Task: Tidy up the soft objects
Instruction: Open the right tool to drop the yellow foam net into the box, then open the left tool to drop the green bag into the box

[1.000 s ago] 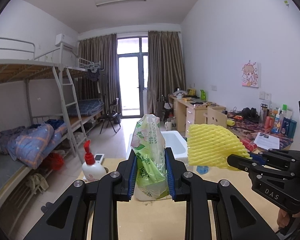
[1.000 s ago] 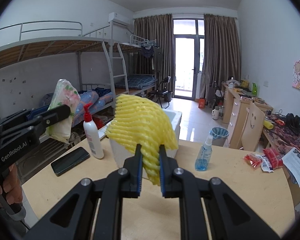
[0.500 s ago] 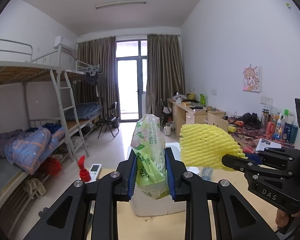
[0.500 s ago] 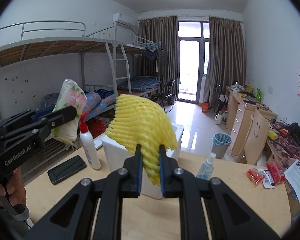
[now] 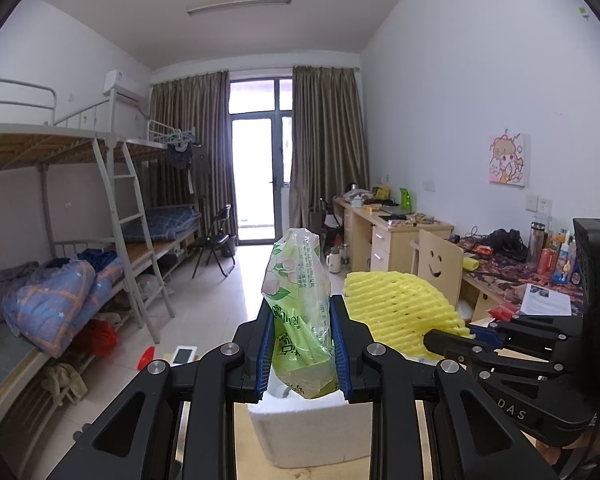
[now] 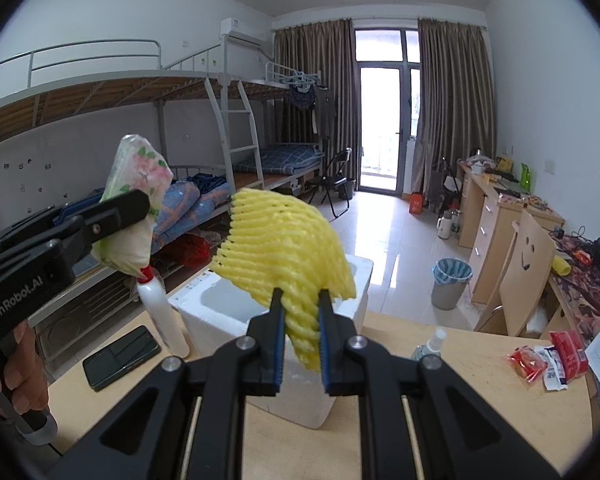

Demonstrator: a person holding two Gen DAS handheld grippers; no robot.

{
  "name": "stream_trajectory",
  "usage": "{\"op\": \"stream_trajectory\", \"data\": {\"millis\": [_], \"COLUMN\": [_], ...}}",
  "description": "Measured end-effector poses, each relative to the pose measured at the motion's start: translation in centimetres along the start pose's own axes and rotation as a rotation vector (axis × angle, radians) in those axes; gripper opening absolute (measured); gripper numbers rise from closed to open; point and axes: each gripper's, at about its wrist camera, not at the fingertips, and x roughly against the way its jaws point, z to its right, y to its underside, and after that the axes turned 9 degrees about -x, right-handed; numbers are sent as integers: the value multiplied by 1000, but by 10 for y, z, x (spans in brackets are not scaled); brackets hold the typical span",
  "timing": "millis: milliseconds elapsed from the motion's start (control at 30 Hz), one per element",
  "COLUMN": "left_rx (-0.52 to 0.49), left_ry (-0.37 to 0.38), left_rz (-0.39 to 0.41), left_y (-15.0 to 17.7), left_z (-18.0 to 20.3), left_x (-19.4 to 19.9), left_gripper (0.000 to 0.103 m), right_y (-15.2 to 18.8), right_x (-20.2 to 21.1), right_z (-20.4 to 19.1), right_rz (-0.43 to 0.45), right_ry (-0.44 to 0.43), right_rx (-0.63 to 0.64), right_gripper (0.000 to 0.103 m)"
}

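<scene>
left gripper clamped on upright green tissue pack, right gripper clamped on yellow foam net; white foam box just below and ahead, nearer the right.

Wooden table with foam box, phone, bottles, packets.

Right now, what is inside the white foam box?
The white foam box is open-topped, and the visible part of its hollow looks bare white. The yellow foam net, held in the right gripper, hides the rest.
</scene>
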Motion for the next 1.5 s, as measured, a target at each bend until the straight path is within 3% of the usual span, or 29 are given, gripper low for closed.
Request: {"op": "stream_trajectory", "data": {"millis": [300, 800, 833, 933, 967, 1367, 1400, 1467, 1500], "left_rx": [5, 17, 15, 22, 23, 19, 17, 16, 16], "left_ry": [-11, -55, -58, -55, -56, -59, -58, -57, -50], "left_rz": [-24, -21, -20, -23, -24, -43, -43, -47, -50], "left_y": [1, 1, 1, 2, 3, 2, 2, 3, 3], "left_z": [-6, -21, -21, -21, -22, -20, -20, -20, -19], "left_x": [-29, -34, -34, -36, -36, -42, -42, -43, -43], "left_gripper": [28, 28, 28, 28, 28, 28, 28, 28, 28], "right_y": [-12, -14, -14, -14, -15, -19, -19, -20, -20], "right_x": [-26, -71, -73, -74, -73, -58, -56, -50, -46], "right_z": [6, -3, -4, -1, 0, -1, 0, 1, 2], "right_rz": [-20, -103, -107, -111, -108, -83, -77, -65, -55], "right_ry": [-3, -23, -18, -28, -31, -16, -13, -9, -12], "right_rx": [1, -3, -2, -22, -25, -13, -14, -20, -20], "right_gripper": [17, 19, 25, 58, 64, 69, 72, 89, 93]}}
